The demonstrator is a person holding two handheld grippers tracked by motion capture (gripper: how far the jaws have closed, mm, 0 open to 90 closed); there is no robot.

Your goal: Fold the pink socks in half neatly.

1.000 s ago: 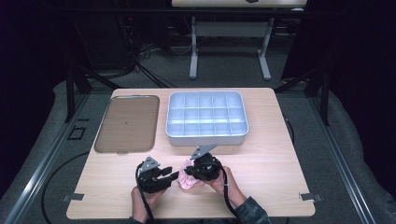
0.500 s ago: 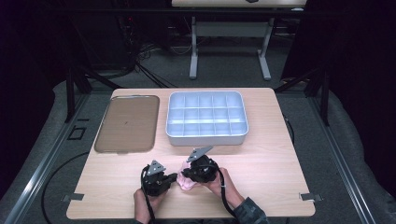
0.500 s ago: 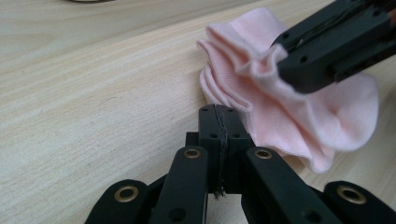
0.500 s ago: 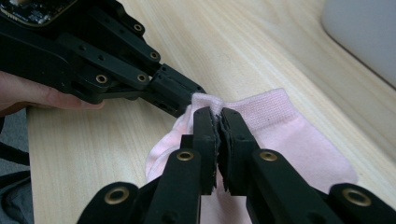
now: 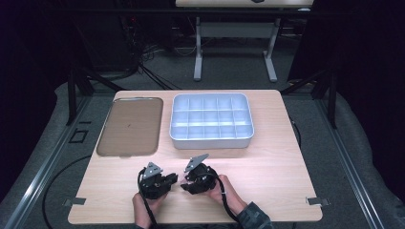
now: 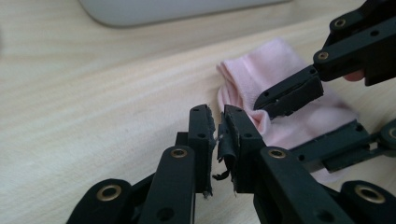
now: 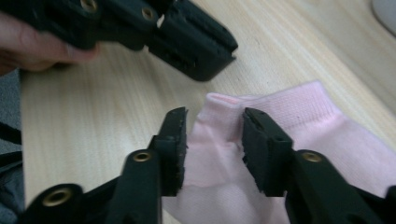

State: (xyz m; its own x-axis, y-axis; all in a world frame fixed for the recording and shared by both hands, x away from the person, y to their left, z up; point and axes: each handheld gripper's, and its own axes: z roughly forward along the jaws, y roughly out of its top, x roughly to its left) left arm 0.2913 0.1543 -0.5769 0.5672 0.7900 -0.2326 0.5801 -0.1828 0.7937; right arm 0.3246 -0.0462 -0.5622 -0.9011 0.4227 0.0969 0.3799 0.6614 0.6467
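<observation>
Right gripper [image 7: 212, 135] parted astride pink sock [image 7: 299, 135] — left gripper [image 6: 218, 128] nearly together, empty.

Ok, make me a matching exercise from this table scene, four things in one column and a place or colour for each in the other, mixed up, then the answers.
Things:
1. sock
2. compartment tray
3. flat brown tray
4. left gripper

Descriptions:
A. light grey, split into many small cells, at the far middle of the table
B. pink, lying on the wood between the two grippers
C. black jaws nearly together with nothing between them, beside the sock's edge
D. dark and shallow, at the far left of the table

Pairs: 1-B, 2-A, 3-D, 4-C
</observation>
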